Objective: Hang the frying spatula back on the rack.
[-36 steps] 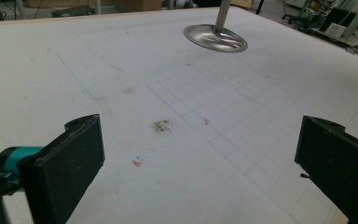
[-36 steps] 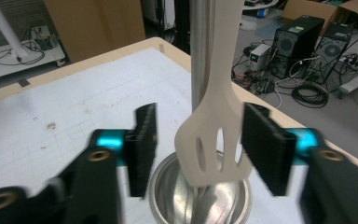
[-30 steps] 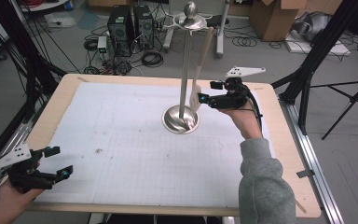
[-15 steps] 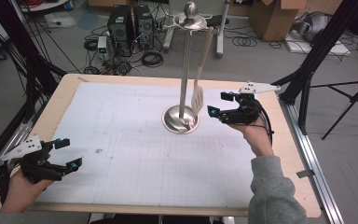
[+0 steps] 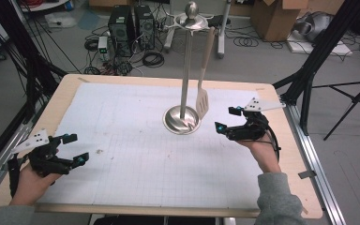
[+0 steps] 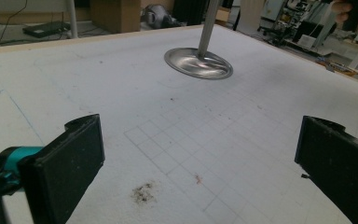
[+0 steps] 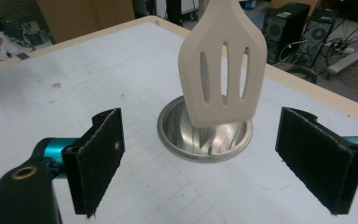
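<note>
Beside the stand [image 5: 183, 119], right gripper [image 5: 227, 119] gapes, empty, facing the hanging slotted spatula [image 7: 223, 70]; left gripper [image 5: 73, 149] open too; a clumsy nudge could unhook it.

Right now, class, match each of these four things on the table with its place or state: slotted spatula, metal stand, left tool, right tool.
1 slotted spatula
2 metal stand
3 left tool
4 right tool

a open, near the table's front left corner
b upright on a round base, mid-table
c hanging from the top of the stand
d open, facing the spatula's blade

Pairs: 1-c, 2-b, 3-a, 4-d
</note>
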Motion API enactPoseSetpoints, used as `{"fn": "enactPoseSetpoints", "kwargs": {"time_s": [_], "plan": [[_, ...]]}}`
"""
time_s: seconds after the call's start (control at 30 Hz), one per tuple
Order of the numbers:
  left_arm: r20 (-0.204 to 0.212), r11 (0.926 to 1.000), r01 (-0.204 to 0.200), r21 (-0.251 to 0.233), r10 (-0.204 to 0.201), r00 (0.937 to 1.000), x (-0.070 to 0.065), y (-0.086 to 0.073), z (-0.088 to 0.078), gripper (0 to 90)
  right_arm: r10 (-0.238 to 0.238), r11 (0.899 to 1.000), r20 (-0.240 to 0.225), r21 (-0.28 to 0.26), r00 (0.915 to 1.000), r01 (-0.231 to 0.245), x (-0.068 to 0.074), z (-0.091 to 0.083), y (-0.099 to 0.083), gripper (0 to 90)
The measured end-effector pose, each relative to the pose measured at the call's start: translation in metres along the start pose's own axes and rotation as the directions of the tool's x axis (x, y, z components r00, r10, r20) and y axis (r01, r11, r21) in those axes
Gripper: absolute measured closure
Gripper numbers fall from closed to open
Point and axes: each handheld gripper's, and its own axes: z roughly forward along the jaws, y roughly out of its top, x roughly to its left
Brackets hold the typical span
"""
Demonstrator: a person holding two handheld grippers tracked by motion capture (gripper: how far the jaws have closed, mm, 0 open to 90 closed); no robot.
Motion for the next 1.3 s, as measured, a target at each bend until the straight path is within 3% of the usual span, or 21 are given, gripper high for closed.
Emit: {"fn": "enactPoseSetpoints", "kwargs": {"time_s": [0.33,0.6,0.73,0.83,1.3], "plan": [[0.0,0.9993,0.02,-0.033,-0.02,0.9998,0.003,0.002,0.002,1.8,0.003,0.999,0.023,-0.033,0.9997,-0.002,0.012,-0.013,-0.024,14.6],[-0.003,0.9997,0.015,-0.021,-0.015,0.9999,0.003,0.001,0.002,1.8,0.002,1.0,0.024,-0.018,0.9997,-0.001,0.019,-0.022,-0.038,14.5],[-0.002,0.9998,0.011,-0.018,-0.011,0.9999,0.003,0.001,0.003,1.8,0.009,0.999,0.021,-0.046,0.9997,-0.008,0.021,-0.031,-0.044,14.5],[-0.003,0.9998,0.011,-0.018,-0.011,0.9999,0.002,0.001,0.002,1.8,0.036,0.995,0.025,-0.095,0.999,-0.034,0.024,-0.041,-0.051,14.4],[-0.003,0.9997,0.012,-0.021,-0.012,0.9999,0.002,0.0,0.002,1.8,0.107,0.983,0.095,-0.158,0.9897,-0.091,0.017,-0.07,-0.085,14.4]]}}
